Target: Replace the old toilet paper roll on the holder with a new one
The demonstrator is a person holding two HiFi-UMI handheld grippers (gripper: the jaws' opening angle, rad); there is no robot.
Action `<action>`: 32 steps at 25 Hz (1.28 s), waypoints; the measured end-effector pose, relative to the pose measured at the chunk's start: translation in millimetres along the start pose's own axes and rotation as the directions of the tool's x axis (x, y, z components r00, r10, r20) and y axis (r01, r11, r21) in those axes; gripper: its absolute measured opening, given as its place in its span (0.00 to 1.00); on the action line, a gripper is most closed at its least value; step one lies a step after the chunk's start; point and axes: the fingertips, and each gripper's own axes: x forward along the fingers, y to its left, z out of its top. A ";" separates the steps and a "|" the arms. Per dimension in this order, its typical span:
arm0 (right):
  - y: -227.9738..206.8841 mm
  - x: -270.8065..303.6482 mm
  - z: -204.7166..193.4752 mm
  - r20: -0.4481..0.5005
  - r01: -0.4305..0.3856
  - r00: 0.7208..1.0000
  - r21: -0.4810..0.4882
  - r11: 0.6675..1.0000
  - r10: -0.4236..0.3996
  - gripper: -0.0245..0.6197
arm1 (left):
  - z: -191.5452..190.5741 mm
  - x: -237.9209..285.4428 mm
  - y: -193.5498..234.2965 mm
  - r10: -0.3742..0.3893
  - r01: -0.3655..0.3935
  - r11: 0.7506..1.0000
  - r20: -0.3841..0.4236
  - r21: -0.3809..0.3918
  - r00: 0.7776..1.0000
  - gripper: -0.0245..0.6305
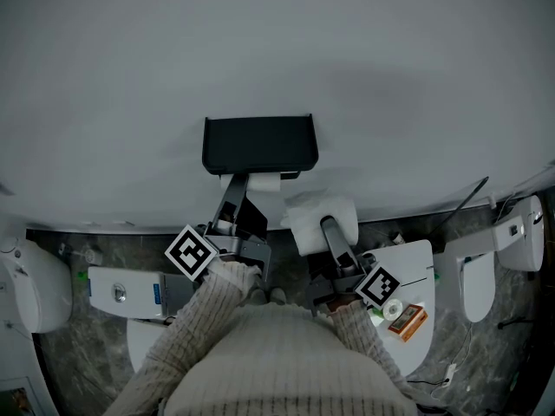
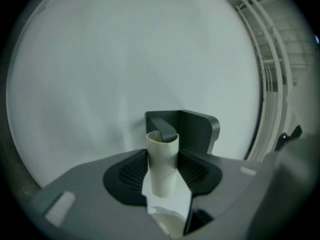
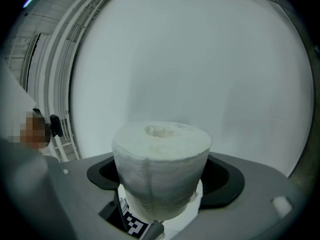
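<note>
- Holder (image 1: 260, 144): black, fixed to the pale wall (image 1: 130, 76), straight ahead of the person. In the left gripper view, its bar (image 2: 162, 126) enters the far end of the old tube.
- Old tube (image 2: 162, 164): bare cardboard, still on the bar, with a white scrap of paper (image 2: 167, 204) trailing at its near end. In the head view it shows as a pale strip (image 1: 251, 183) just under the holder, with its long axis along the wall.
- Left gripper (image 1: 236, 204): reaches up to the holder, with the tube crosswise between its ribbed pads (image 2: 132, 171). The jaws look closed on the tube's sides. This is the nearer hand, already at the work.
- Right gripper (image 1: 328, 225): just beside the left and lower, away from the holder. Its jaws are clamped on the new roll (image 3: 160, 169).
- New roll: full and white, held with one flat end and its core hole facing away from the gripper. In the head view (image 1: 308, 211) it sits below and right of the holder.
- Deciding relation: the tube's axis lies across the left jaws and in line with the bar. The bracket appears to sit on the holder's right, so the free end is probably on the left. The tube would likely be pulled off sideways along that axis, not toward the person.
</note>
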 end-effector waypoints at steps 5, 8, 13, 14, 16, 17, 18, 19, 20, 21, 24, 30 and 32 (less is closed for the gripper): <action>-1.5 -0.2 0.4 0.001 0.003 1.000 -0.001 1.000 -0.003 0.71 | -0.8 1.9 0.3 0.000 0.000 1.000 -0.012 0.021 1.000 0.29; -2.1 -2.1 1.9 0.003 0.005 1.000 -0.001 1.000 -0.005 0.71 | -4.6 6.2 -3.3 -0.018 0.019 0.999 -0.029 0.035 0.999 0.29; -3.7 -9.0 7.6 0.025 0.013 1.000 -0.009 1.000 -0.013 0.71 | -14.6 11.3 -2.3 -0.017 0.019 0.999 -0.059 0.035 0.998 0.29; -4.1 -11.1 12.1 0.031 0.014 0.999 -0.012 1.000 -0.014 0.71 | -18.9 14.3 -2.6 -0.019 0.021 0.999 -0.064 0.036 0.998 0.29; -5.2 -17.9 25.6 0.043 0.018 0.999 -0.020 1.000 -0.017 0.71 | -32.4 23.2 -4.7 -0.022 0.025 0.999 -0.075 0.035 0.997 0.29; -5.5 -21.4 31.7 0.049 0.019 0.999 -0.021 1.000 -0.018 0.71 | -39.0 27.4 -5.6 -0.022 0.025 0.999 -0.082 0.035 0.996 0.29; -5.4 -23.6 35.3 0.055 0.018 0.998 -0.020 1.000 -0.017 0.71 | -43.2 30.1 -5.8 -0.022 0.025 0.999 -0.088 0.033 0.996 0.29; -4.8 -24.3 35.7 0.061 0.017 0.998 -0.020 1.000 -0.015 0.71 | -44.3 30.9 -5.4 -0.021 0.024 0.999 -0.094 0.031 0.995 0.29; -4.0 -24.3 34.3 0.066 0.016 0.998 -0.021 1.000 -0.015 0.71 | -43.5 30.7 -4.6 -0.022 0.025 0.999 -0.099 0.029 0.995 0.29; -3.5 -24.5 32.9 0.071 0.018 0.997 -0.023 1.000 -0.016 0.71 | -42.9 30.4 -3.8 -0.023 0.026 0.999 -0.104 0.026 0.994 0.29; -5.1 -28.5 36.0 0.086 0.031 0.996 -0.031 0.999 -0.028 0.71 | -49.2 34.3 -2.1 -0.025 0.027 0.999 -0.125 0.019 0.992 0.29; -8.1 -33.4 39.7 0.119 0.059 0.991 -0.041 0.997 -0.054 0.71 | -65.3 43.1 4.6 -0.026 0.024 1.000 -0.194 -0.013 0.981 0.29; -7.7 -36.4 39.9 0.130 0.063 0.990 -0.044 0.997 -0.057 0.71 | -71.0 45.6 5.5 -0.031 0.028 0.999 -0.221 -0.017 0.975 0.29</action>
